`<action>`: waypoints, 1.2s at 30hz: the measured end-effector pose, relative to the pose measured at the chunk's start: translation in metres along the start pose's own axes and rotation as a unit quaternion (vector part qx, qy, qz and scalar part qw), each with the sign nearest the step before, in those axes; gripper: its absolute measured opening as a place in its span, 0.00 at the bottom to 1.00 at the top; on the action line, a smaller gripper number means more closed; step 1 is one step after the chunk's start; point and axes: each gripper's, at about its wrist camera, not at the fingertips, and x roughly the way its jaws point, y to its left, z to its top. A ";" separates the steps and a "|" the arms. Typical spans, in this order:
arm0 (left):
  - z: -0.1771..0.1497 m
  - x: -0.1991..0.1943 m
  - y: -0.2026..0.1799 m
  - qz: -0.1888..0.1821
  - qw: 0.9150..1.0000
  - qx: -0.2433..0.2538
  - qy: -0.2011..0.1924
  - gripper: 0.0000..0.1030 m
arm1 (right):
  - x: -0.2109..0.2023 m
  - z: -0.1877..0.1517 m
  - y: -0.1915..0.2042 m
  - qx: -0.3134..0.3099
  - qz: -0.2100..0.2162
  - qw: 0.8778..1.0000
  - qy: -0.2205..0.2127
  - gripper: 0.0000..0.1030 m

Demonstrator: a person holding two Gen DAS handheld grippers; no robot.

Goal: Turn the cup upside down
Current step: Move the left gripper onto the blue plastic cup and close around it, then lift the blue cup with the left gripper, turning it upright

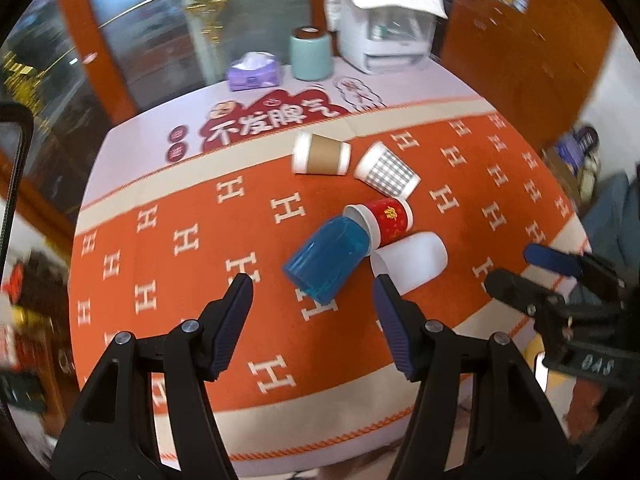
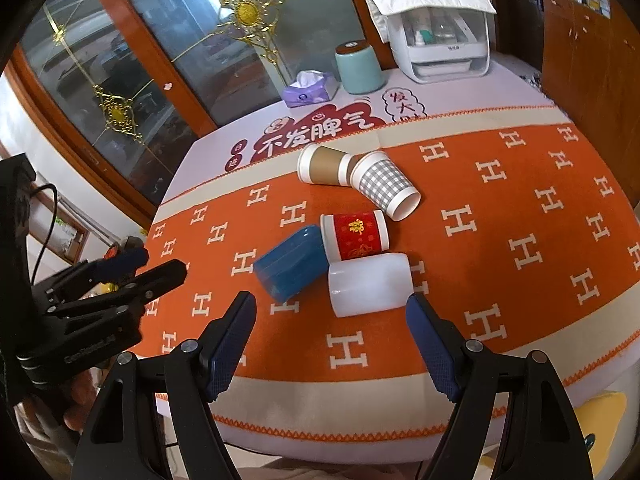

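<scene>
Several cups lie on their sides on the orange cloth [image 1: 200, 280]: a blue plastic cup [image 1: 326, 258] [image 2: 290, 262], a red paper cup [image 1: 384, 220] [image 2: 356, 236], a frosted white cup [image 1: 412, 262] [image 2: 370, 284], a grey checked cup [image 1: 386, 174] [image 2: 384, 188] and a brown-sleeved cup [image 1: 322, 154] [image 2: 324, 166]. My left gripper [image 1: 312, 288] is open and empty, just short of the blue cup. My right gripper [image 2: 332, 304] is open and empty, just short of the white cup. Each gripper shows at the edge of the other's view.
At the back of the table stand a purple tissue box [image 1: 253, 72] [image 2: 310, 90], a teal canister [image 1: 311, 54] [image 2: 358, 66] and a white appliance under a cloth [image 1: 386, 28] [image 2: 438, 36]. A glass-door cabinet [image 2: 140, 60] stands behind on the left.
</scene>
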 end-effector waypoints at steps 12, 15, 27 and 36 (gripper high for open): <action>0.040 0.112 -0.015 -0.051 0.980 0.134 0.138 0.58 | 0.081 0.024 -0.040 0.067 0.008 0.996 0.054 0.76; 0.043 0.141 -0.028 -0.055 0.971 0.168 0.161 0.58 | 0.105 0.025 -0.052 0.084 0.009 0.994 0.071 0.76; 0.045 0.229 -0.053 -0.033 0.945 0.233 0.229 0.61 | 0.150 0.023 -0.078 0.104 0.015 0.989 0.109 0.76; 0.041 0.246 -0.058 -0.001 0.944 0.249 0.218 0.67 | 0.161 0.025 -0.086 0.107 0.020 0.987 0.121 0.76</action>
